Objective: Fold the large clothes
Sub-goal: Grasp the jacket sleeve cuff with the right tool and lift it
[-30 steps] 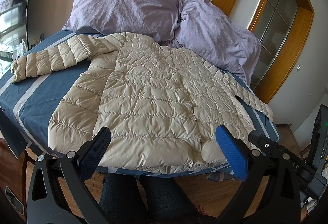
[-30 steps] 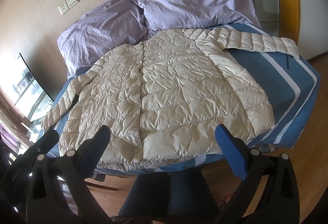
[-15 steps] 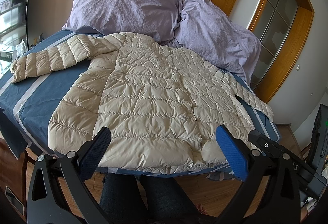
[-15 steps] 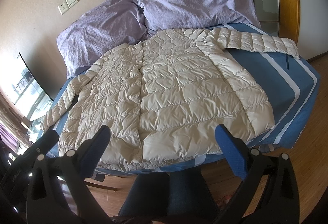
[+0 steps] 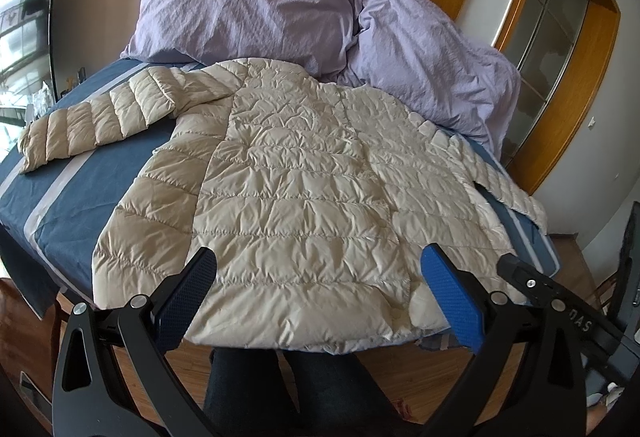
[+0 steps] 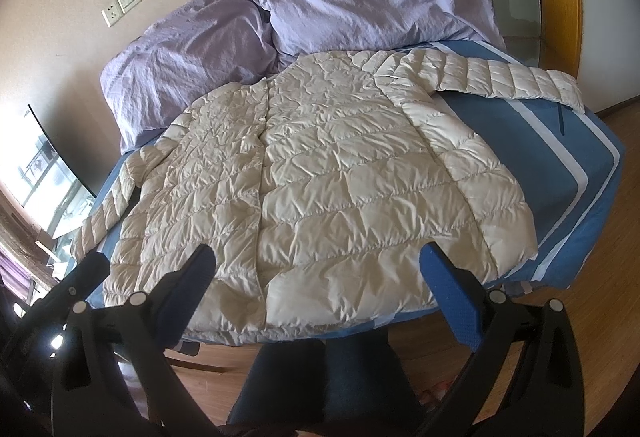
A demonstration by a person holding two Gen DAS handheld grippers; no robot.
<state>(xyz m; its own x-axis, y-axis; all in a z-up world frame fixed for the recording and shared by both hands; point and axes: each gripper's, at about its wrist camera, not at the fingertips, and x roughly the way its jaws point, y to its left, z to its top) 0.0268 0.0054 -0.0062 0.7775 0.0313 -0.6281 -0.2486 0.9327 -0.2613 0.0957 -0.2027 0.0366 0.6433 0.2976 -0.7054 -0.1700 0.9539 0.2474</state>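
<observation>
A cream quilted puffer jacket (image 5: 304,193) lies spread flat on the blue striped bed (image 5: 72,209), hem toward me, collar toward the pillows. One sleeve (image 5: 92,121) stretches out to the left; the other runs along the bed's right edge (image 5: 504,185). In the right wrist view the jacket (image 6: 340,189) fills the middle, with one sleeve (image 6: 508,81) stretched right. My left gripper (image 5: 320,285) is open and empty, held above the hem at the bed's near edge. My right gripper (image 6: 316,285) is open and empty, also above the hem.
Two lilac pillows (image 5: 248,9) (image 5: 432,53) lean against the wall behind the jacket. A wooden door frame (image 5: 576,49) stands at the right. The person's legs (image 5: 280,389) stand at the bed's near edge on wooden floor. The other gripper's body (image 5: 560,313) shows at right.
</observation>
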